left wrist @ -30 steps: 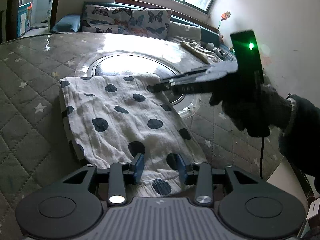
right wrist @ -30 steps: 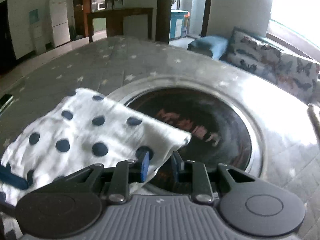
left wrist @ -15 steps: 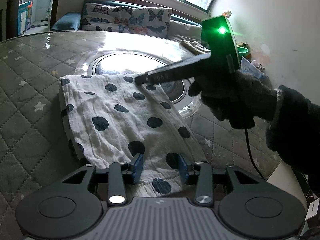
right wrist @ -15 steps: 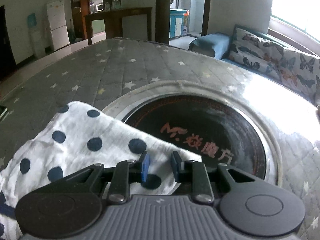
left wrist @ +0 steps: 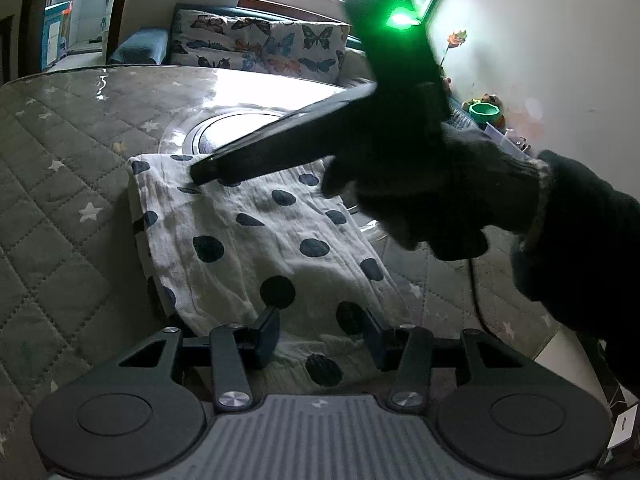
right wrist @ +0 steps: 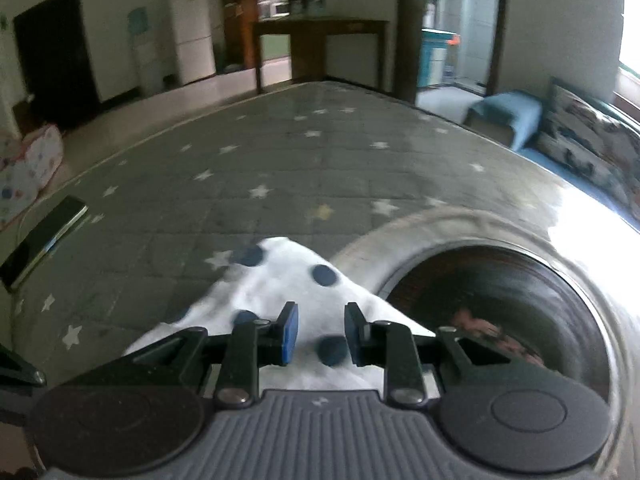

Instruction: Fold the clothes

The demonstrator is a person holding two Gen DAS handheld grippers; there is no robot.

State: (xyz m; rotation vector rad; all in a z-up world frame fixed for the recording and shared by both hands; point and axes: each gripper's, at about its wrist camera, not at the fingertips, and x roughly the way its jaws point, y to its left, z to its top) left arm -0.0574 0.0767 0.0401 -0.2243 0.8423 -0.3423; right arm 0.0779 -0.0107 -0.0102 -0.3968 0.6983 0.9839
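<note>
The white muslin cloth with dark blue dots (left wrist: 256, 248) is lying folded on the grey quilted star-print desk (left wrist: 60, 208), its far corner lapping the round glass inset (right wrist: 500, 292). The left hand-held gripper (left wrist: 322, 334) is hovering at the cloth's near edge, its jaws opening with the fabric below and between them, not pinched. The right hand-held gripper (right wrist: 318, 338), carried by a dark-gloved hand (left wrist: 436, 192), is sitting over the cloth's far end, jaws slightly apart, pinching nothing. A black phone (right wrist: 42, 242) is lying well off to its left.
</note>
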